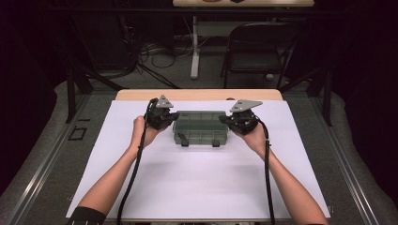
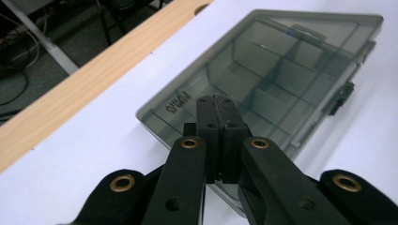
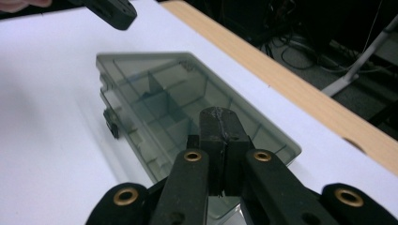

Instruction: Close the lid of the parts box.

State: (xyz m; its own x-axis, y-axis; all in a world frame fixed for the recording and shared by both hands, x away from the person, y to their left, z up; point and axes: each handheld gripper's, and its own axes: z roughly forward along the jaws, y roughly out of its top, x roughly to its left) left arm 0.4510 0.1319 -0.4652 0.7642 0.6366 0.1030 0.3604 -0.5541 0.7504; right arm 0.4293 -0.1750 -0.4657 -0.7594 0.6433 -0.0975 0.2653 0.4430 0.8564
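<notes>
A smoky grey clear plastic organizer box (image 1: 199,126) lies flat on the white table cover, lid down, with empty dividers visible inside. Two black latches (image 1: 183,140) sit on its near side. My left gripper (image 1: 174,118) is at the box's left end and my right gripper (image 1: 224,119) at its right end. In the left gripper view the box (image 2: 291,70) stretches away under my left gripper (image 2: 216,101), whose jaws are pressed together with nothing between them. In the right gripper view my right gripper (image 3: 219,112) is likewise shut above the box (image 3: 178,103). Whether the tips touch the lid I cannot tell.
The white cover (image 1: 197,183) spreads wide toward the person. A strip of bare wooden table edge (image 1: 197,94) runs along the far side. Beyond it stand a folding chair (image 1: 256,47), a white table leg (image 1: 195,47) and floor cables. The left gripper's body (image 3: 112,11) shows in the right gripper view.
</notes>
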